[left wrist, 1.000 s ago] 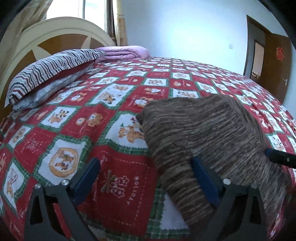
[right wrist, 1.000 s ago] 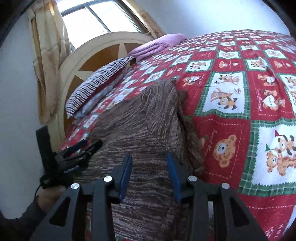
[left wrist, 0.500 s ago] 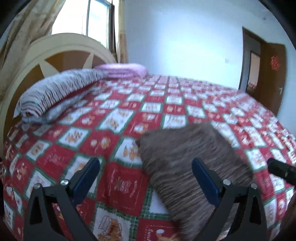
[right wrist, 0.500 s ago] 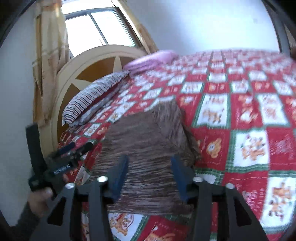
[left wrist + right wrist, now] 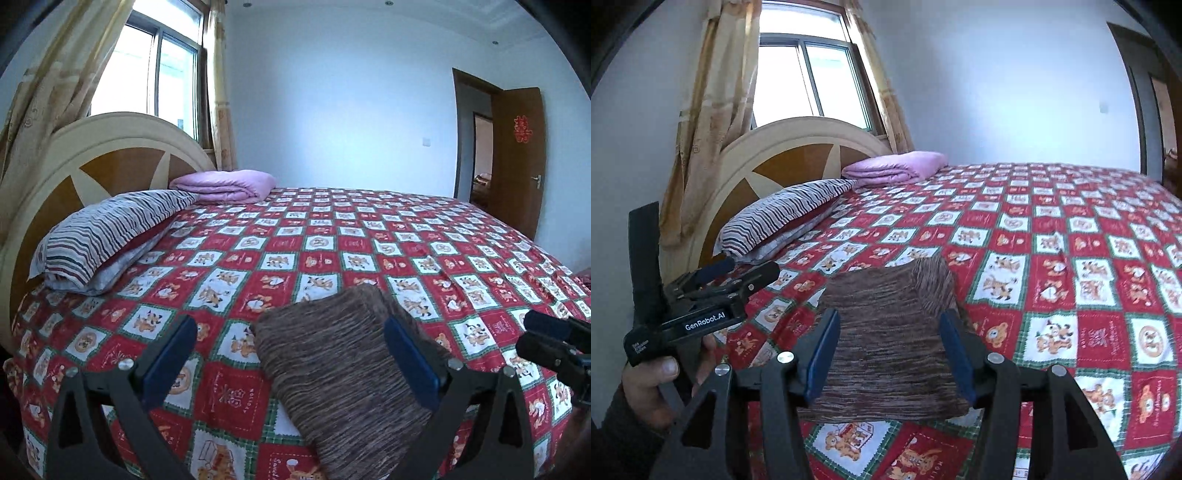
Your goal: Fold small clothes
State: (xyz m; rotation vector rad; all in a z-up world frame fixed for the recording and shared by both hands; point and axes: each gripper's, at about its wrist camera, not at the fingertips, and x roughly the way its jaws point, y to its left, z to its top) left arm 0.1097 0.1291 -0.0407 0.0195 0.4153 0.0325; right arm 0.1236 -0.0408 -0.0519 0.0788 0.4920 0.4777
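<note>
The brown knit garment (image 5: 890, 354) lies folded on the bed (image 5: 1071, 229); left gripper (image 5: 288, 354) stands wide apart and empty, right gripper (image 5: 890, 354) is opening, nothing gripped. This fold looks finished; next, set it aside.

both wrist views sit close above the folded brown knit garment (image 5: 343, 373) at the bed's near edge, facing slightly downward across it toward the headboard (image 5: 798, 147) and window; the right view looks from farther right.
</note>
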